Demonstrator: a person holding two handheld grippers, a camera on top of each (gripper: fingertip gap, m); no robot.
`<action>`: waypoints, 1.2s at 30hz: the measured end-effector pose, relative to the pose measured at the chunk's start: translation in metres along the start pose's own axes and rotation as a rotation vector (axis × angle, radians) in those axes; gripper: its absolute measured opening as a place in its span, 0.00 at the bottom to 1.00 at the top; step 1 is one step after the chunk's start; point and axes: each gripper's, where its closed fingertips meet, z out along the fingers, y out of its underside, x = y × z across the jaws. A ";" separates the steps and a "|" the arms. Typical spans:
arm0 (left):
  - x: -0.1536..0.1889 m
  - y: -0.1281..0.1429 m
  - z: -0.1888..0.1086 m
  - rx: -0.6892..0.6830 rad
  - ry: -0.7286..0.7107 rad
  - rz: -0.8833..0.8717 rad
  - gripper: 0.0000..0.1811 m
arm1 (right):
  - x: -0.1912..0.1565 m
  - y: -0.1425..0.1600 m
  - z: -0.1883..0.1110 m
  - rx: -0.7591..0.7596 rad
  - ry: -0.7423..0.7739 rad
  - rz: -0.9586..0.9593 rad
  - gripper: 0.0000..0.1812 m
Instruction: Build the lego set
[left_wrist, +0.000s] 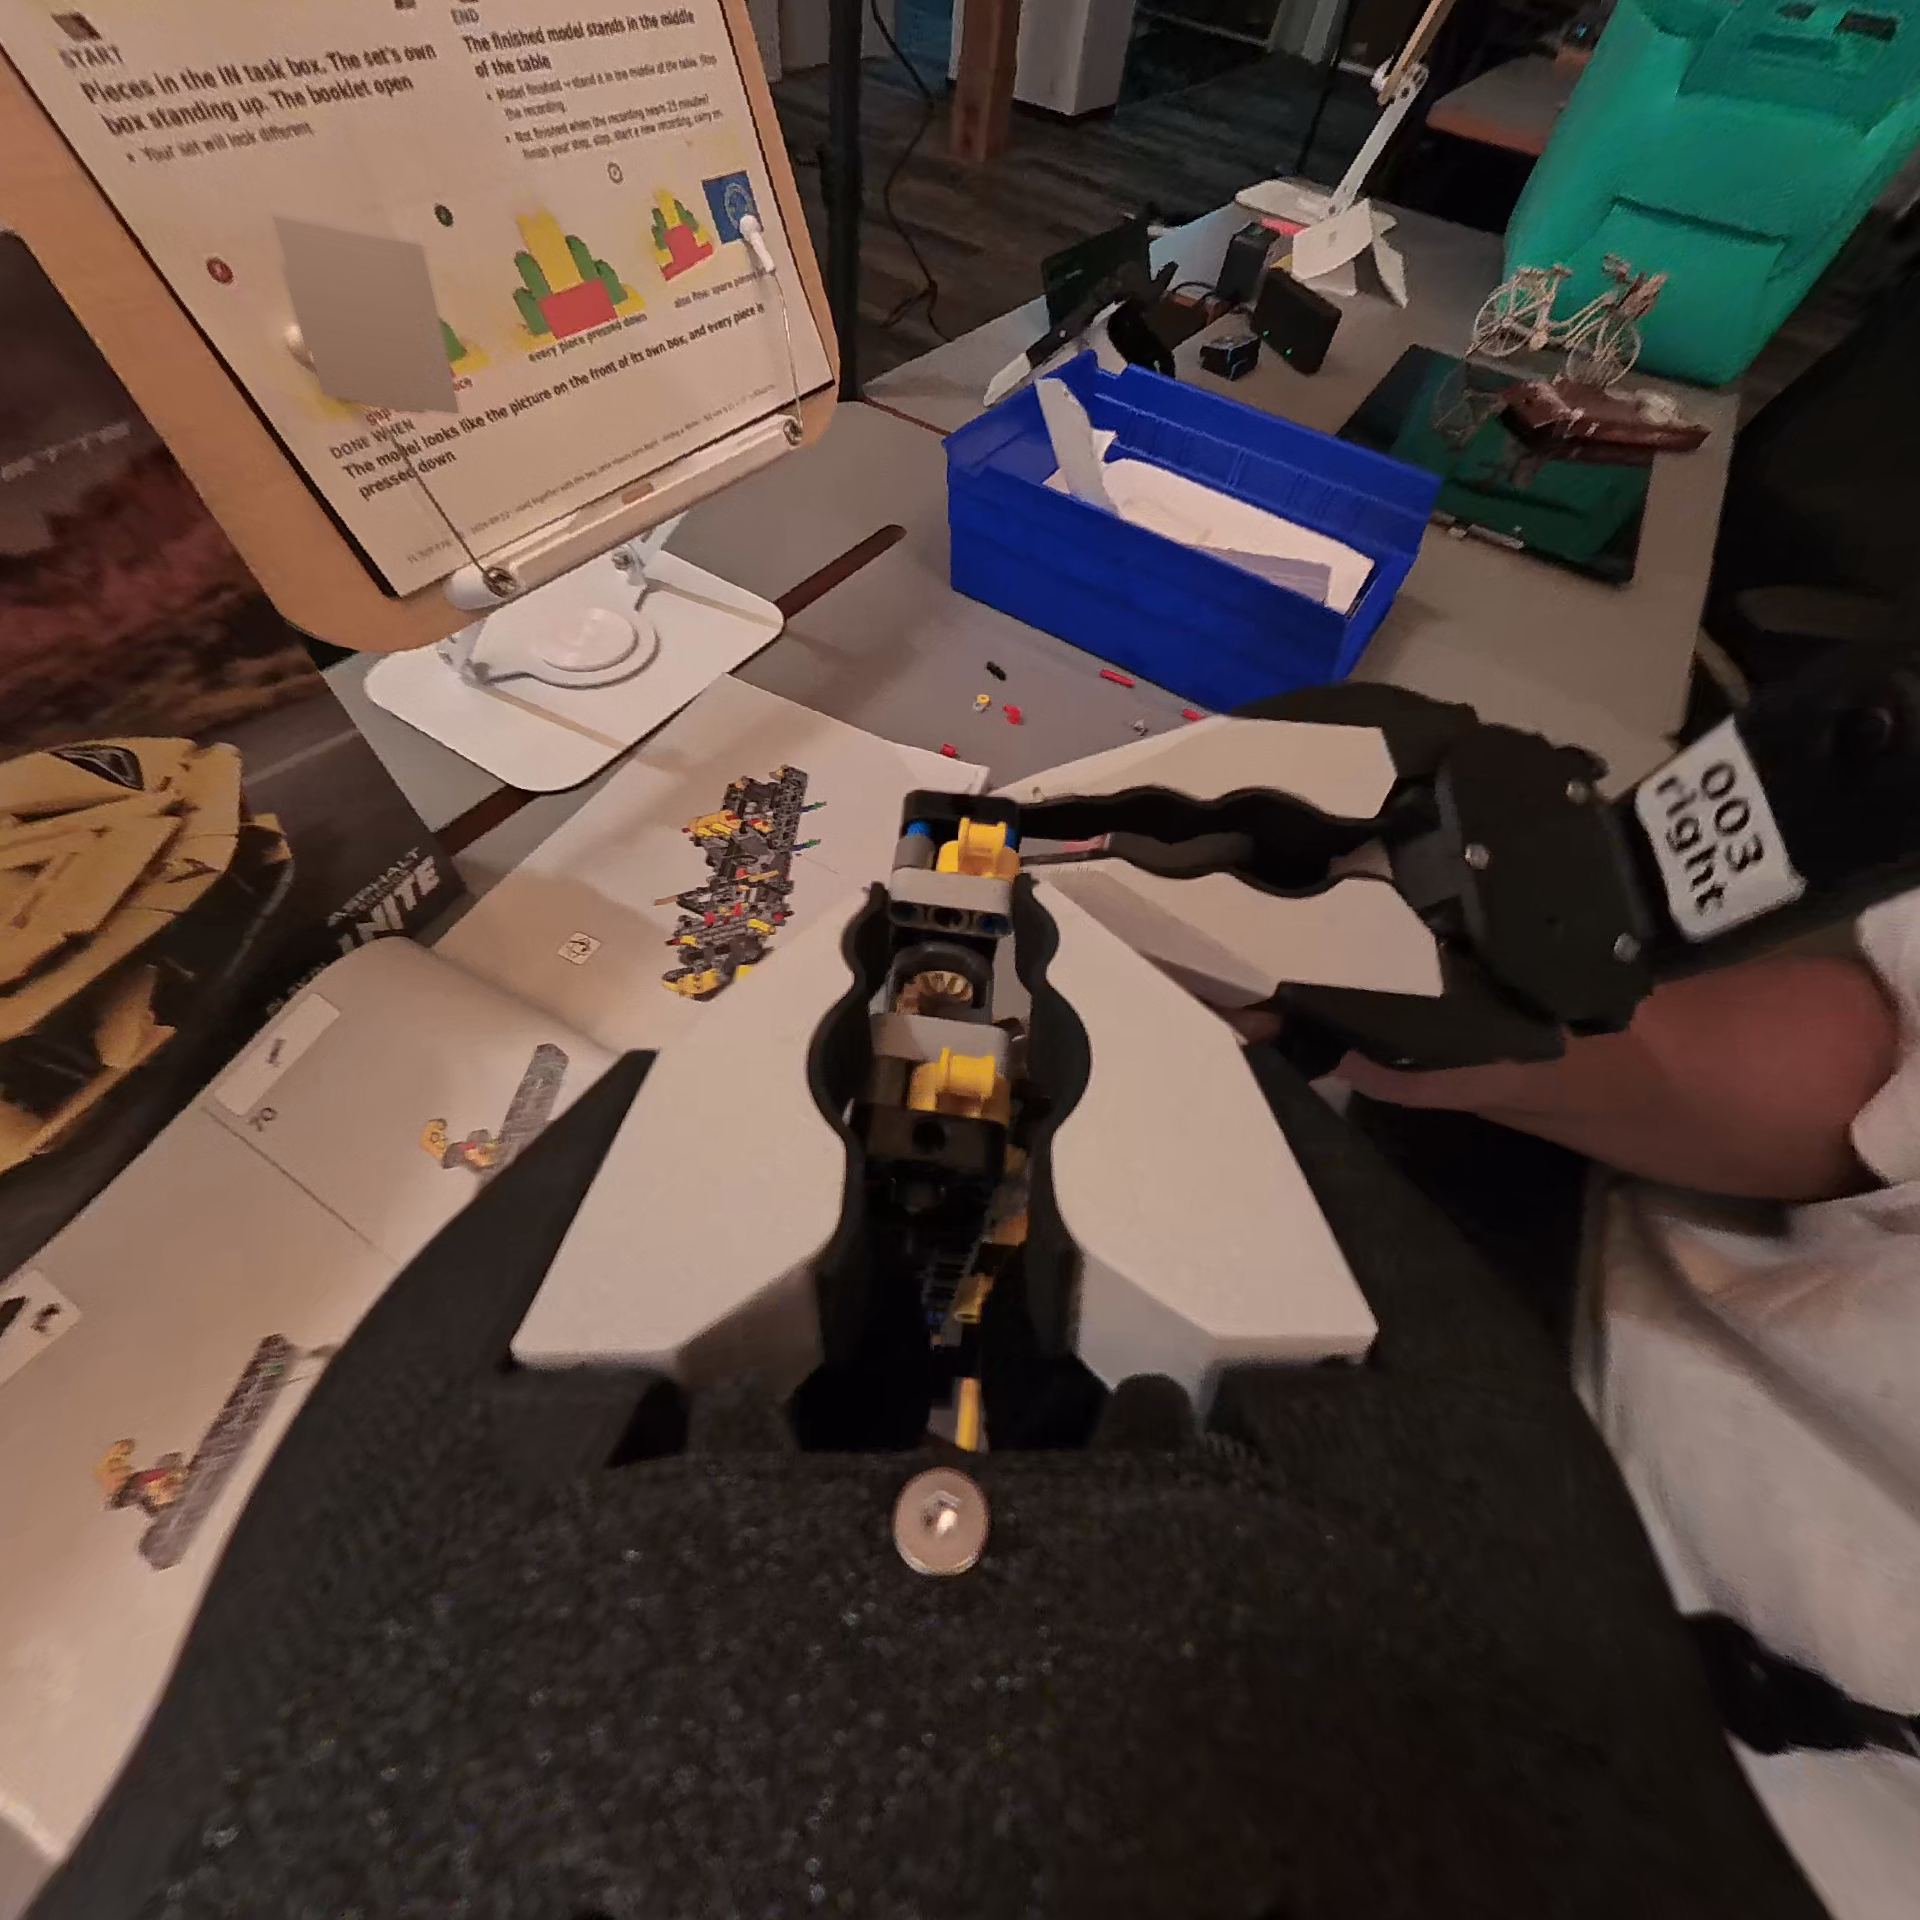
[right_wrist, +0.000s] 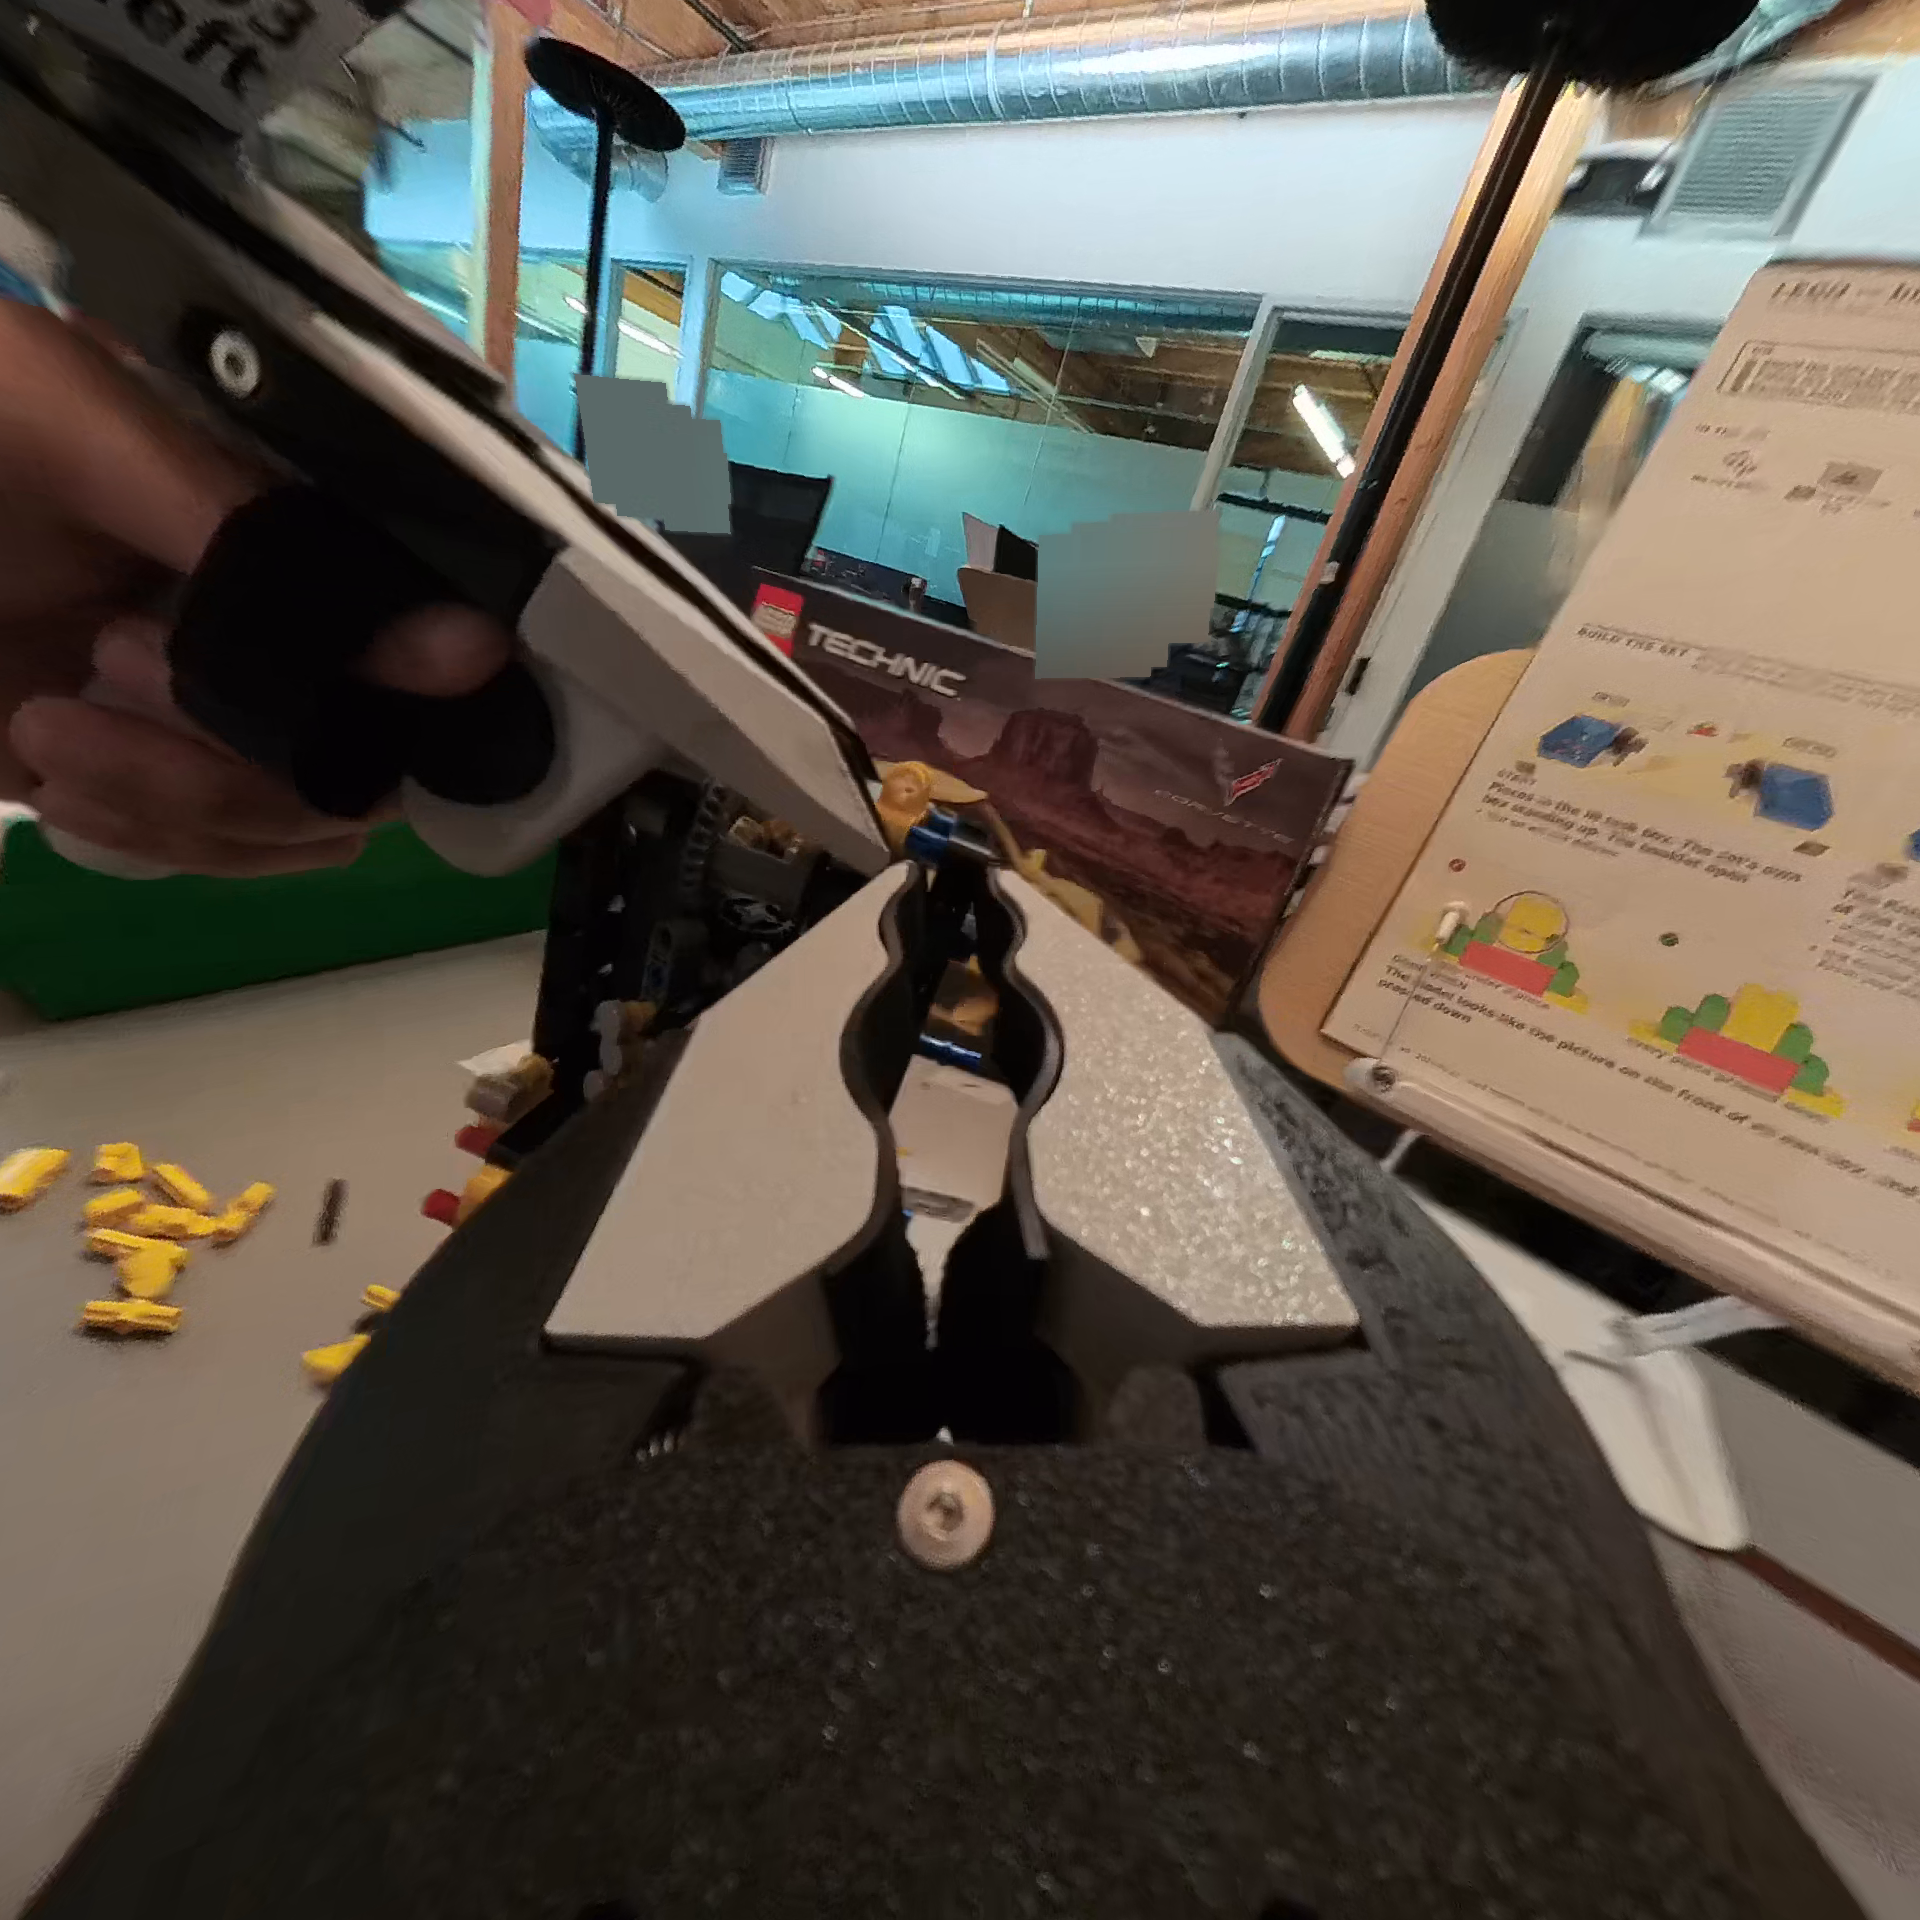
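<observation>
Blue bin (left_wrist: 1174, 582) sits on the tabletop (left_wrist: 894, 499) at 1 o'clock in the left wrist view, holding white paper or bags; contents otherwise can't be made out. It's the only container in sight.

Left gripper (left_wrist: 951, 894) is clamped on the model (left_wrist: 951, 997), a long black/gray/yellow Technic assembly running lengthwise between the fingers, a tan gear amid it, w/ 2 yellow connectors on top. Model is held up over the open booklet (left_wrist: 416, 1049), approx. frame center.

Right gripper (left_wrist: 1023, 831) comes in from 3 o'clock, tips at the model's far end. In its own view the jaws are narrow, w/ a dark piece of the model (right_wrist: 940, 925) between the tips; whether it truly pinches it, can't tell.

Loose bits: approx. 7 small pins, red, black and yellow (left_wrist: 1003, 707), btwn booklet and bin at 12 o'clock. In the right wrist view, a scatter of about a dozen yellow pieces (right_wrist: 135, 1226) at 9 o'clock on bare tabletop, plus 1 black pin (right_wrist: 329, 1210).

Set box (right_wrist: 1091, 790) stands at 12 o'clock there; instruction board (right_wrist: 1662, 831) on a stand at 3 o'clock crowds that side. Green bin (right_wrist: 260, 925) closes off 9 o'clock. Open room is mostly the gray tabletop at lower left of the right wrist view.
</observation>
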 end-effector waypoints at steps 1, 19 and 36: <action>0.001 0.000 0.000 -0.009 -0.017 0.035 0.13 | -0.001 0.000 0.000 0.003 -0.033 0.058 0.04; -0.001 0.001 -0.001 0.038 -0.131 0.255 0.13 | 0.001 -0.002 -0.007 0.006 -0.238 0.259 0.02; -0.004 0.002 -0.001 0.052 -0.316 0.344 0.13 | -0.006 -0.009 -0.003 -0.129 -0.305 0.456 0.12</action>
